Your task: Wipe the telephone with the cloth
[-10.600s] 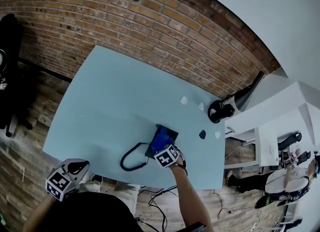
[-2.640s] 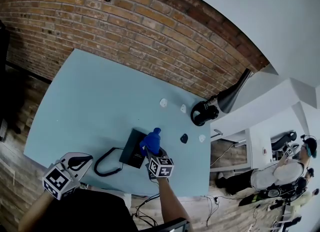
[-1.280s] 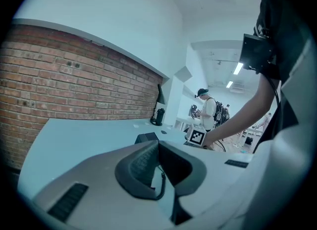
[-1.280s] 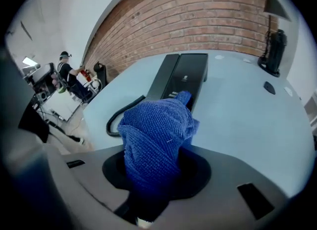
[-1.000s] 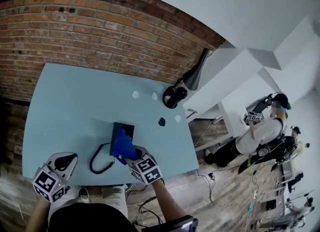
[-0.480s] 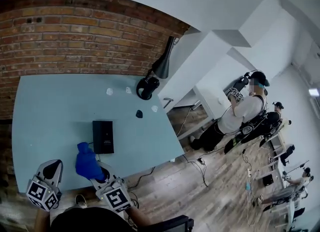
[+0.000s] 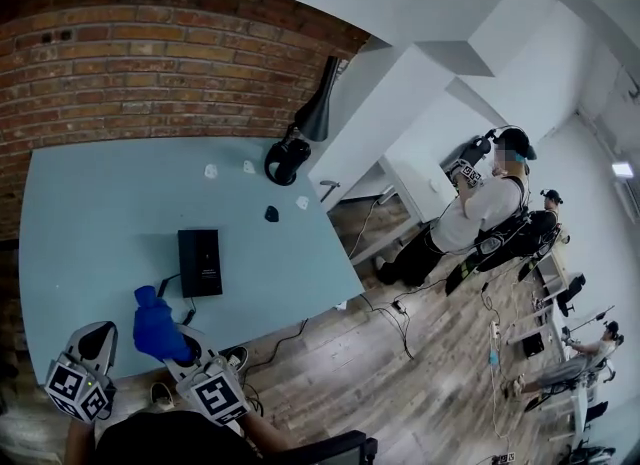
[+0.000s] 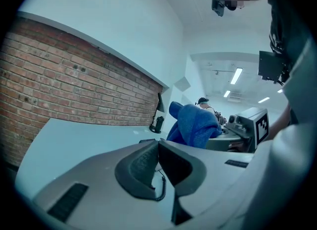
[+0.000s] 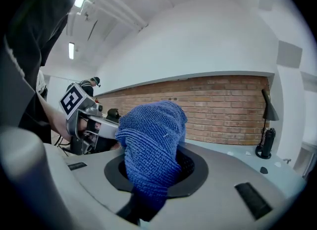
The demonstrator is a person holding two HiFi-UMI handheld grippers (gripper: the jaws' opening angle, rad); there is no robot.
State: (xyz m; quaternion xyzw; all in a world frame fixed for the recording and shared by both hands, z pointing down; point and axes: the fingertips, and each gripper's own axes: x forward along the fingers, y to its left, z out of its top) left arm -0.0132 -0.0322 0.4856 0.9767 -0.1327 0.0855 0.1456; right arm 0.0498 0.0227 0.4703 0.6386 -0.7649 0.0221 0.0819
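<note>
At the lower left, the right gripper (image 7: 182,351) was clamped on the blue cloth (image 7: 158,323), apart from the telephone (image 7: 200,261) lying left of centre. The left gripper (image 7: 98,338) had its jaws together, empty.

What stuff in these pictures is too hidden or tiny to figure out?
Head view: white bits and a dark bit near the lamp, too small to name.
Head view: details on the telephone, too small.
Left gripper view: the coiled cord, mostly hidden behind the left tool.
Right gripper view: the right tool's tips, wrapped by the cloth.
</note>
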